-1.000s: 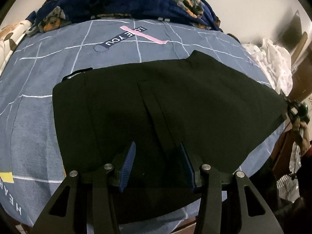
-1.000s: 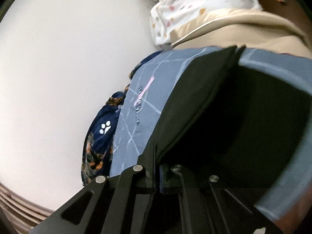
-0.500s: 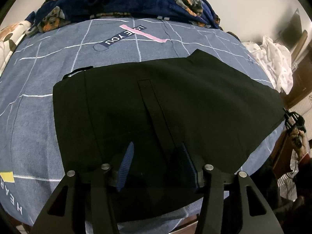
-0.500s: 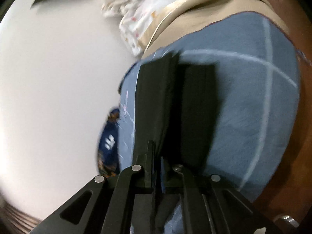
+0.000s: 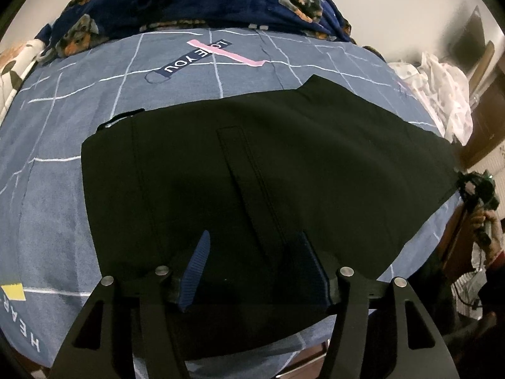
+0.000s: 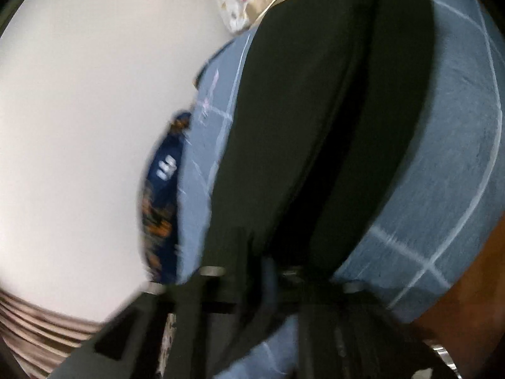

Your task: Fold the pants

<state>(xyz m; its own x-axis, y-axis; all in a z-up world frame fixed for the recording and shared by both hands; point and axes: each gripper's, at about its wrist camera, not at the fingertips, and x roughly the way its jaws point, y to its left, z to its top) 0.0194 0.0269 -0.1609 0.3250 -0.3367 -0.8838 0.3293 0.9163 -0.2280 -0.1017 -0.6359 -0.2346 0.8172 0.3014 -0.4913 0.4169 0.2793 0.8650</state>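
Note:
Black pants [image 5: 284, 164] lie spread flat on a blue-grey checked bedsheet [image 5: 47, 164]. My left gripper [image 5: 252, 237] hovers over their near edge, pointing steeply down. Its jaws are opening and its blue pads [image 5: 195, 268] stand apart. Cloth lies under them and nothing is pinched. At the pants' far right corner a hand [image 5: 487, 224] holds my right gripper [image 5: 475, 186]. In the blurred right wrist view, that right gripper [image 6: 252, 249] is shut on the edge of the pants [image 6: 300, 110]. The pants run away from it in a long doubled fold over the bedsheet [image 6: 457, 126].
A navy blanket with a dog print [image 5: 195, 3] is heaped at the back of the bed. White spotted cloth [image 5: 442, 85] is piled at the right end. The wooden bed frame [image 6: 467, 300] shows below the mattress edge. A pale wall rises behind.
The left gripper's pads stand a little wider apart and that hand has stayed put. The right gripper has swung across and down, carrying the pants' edge with it.

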